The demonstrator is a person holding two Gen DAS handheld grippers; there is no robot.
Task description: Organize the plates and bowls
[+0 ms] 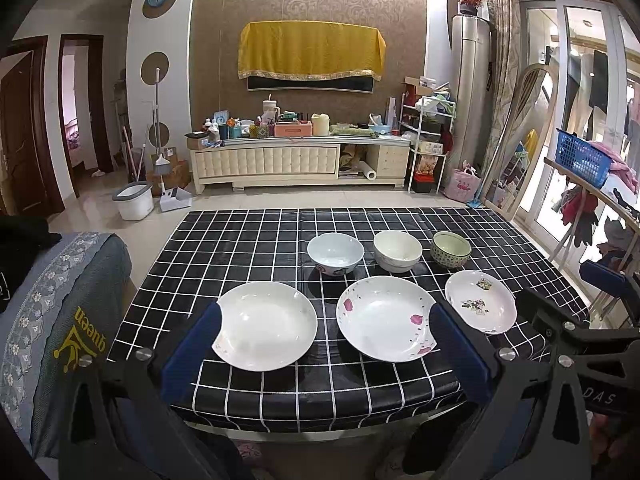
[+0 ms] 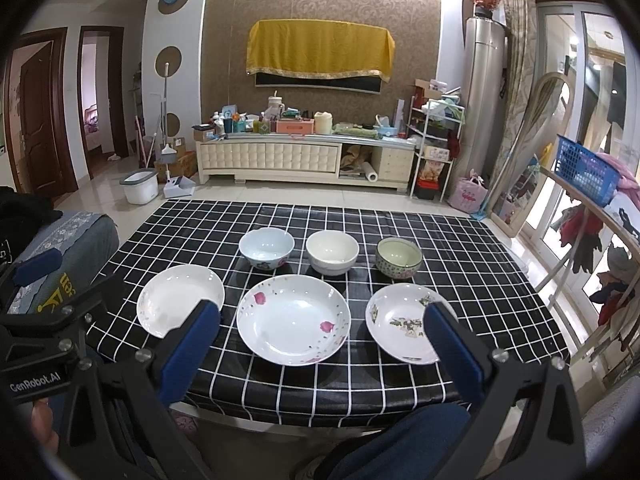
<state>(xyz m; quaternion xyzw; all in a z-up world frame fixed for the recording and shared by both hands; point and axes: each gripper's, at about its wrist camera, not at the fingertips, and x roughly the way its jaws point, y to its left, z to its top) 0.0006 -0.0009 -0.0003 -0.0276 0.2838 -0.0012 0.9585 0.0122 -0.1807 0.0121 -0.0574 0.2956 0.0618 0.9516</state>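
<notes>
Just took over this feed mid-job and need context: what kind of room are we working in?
Most likely a home living room. A low TV cabinet cluttered with household items stands against a patterned wall, beneath a yellow cloth draped over what looks like a television, and a mop bucket sits on the tiled floor.

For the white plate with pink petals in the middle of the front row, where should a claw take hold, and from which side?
Grip the near rim of the white plate with pink petals, coming in low from the table's front edge. It lies flat and shallow, so only its raised rim offers an edge to pinch. Plates flank it left and right and bowls stand behind, so the near side looks freest. The open right claw already faces it.
</notes>
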